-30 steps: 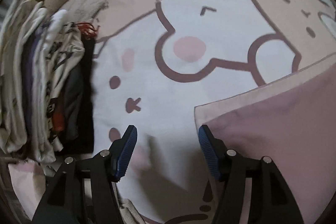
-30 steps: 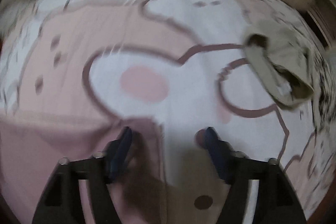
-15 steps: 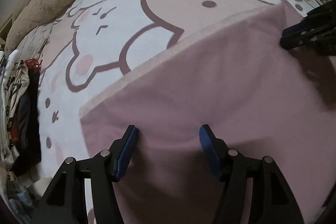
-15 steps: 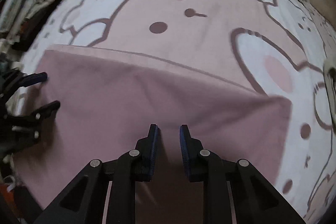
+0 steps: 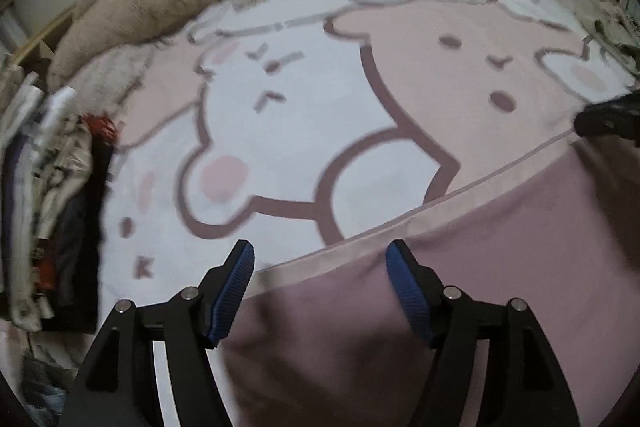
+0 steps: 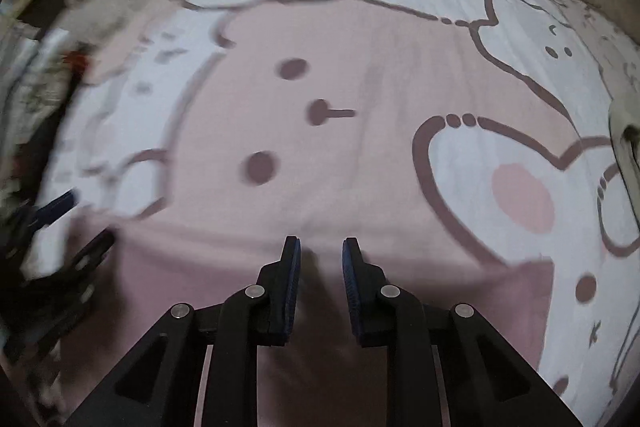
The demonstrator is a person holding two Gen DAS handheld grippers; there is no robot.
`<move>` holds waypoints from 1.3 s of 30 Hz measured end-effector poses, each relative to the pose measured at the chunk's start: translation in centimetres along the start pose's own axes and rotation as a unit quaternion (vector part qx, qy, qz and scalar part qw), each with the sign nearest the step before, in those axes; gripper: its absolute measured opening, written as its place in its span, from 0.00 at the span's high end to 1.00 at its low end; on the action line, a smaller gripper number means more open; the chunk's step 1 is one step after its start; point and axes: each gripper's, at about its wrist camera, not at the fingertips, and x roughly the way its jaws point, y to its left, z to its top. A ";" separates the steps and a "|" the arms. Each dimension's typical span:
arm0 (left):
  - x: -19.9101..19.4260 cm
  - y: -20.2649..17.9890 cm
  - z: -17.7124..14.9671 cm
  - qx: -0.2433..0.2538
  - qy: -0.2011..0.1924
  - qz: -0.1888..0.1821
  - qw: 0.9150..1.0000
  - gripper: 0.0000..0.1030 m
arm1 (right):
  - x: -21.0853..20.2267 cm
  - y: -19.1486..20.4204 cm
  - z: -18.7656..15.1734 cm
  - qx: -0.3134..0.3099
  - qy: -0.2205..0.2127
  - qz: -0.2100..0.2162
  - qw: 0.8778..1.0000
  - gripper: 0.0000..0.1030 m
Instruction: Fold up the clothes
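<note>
A plain mauve-pink cloth garment (image 5: 500,267) is seen spread flat on a bed sheet printed with white and pink cartoon animals outlined in brown (image 5: 304,131), filling the lower right of the left wrist view and the lower part of the right wrist view, its pale hemmed edge running diagonally across the sheet. The left gripper (image 5: 320,287) is held above the near corner of the garment with its blue-padded jaws standing wide apart; they have just been opening further, and no fabric is pinched between them. The right gripper (image 6: 321,279) is held low over the garment's edge with its jaws drawn close together, a narrow gap left between the pads; whether fabric is pinched there cannot be told. A stack of folded clothes in white, grey, black and red (image 5: 48,211) is seen at the left edge of the bed, and fluffy beige blankets (image 5: 144,3) are piled along the far side.
</note>
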 end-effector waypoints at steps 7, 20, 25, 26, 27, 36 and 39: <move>-9.1 2.7 -10.4 0.033 0.008 -0.045 0.998 0.33 | -9.2 -4.6 -10.5 -0.013 -0.024 0.037 0.999 0.79; -15.2 2.0 -27.3 -0.027 0.099 -0.075 0.992 0.33 | -12.2 -13.1 -30.1 0.227 0.016 0.092 0.969 0.41; -15.9 1.2 -27.7 -0.031 0.086 -0.100 0.991 0.33 | -9.8 -12.3 -31.2 0.253 0.014 0.109 0.961 0.85; -16.1 0.9 -27.6 -0.021 0.081 -0.099 0.992 0.33 | -10.1 -12.3 -31.2 0.250 0.005 0.111 0.962 0.91; -16.2 0.6 -27.5 -0.009 0.074 -0.098 0.992 0.33 | -10.3 -12.2 -31.1 0.248 -0.003 0.114 0.962 0.91; -14.7 0.4 -25.4 -0.028 0.058 -0.177 0.982 0.50 | -9.5 -12.4 -31.6 0.230 0.002 0.072 0.970 0.92; -15.8 -0.6 -24.6 -0.018 0.033 -0.184 0.982 0.67 | -9.5 -12.9 -31.9 0.227 0.005 0.070 0.971 0.92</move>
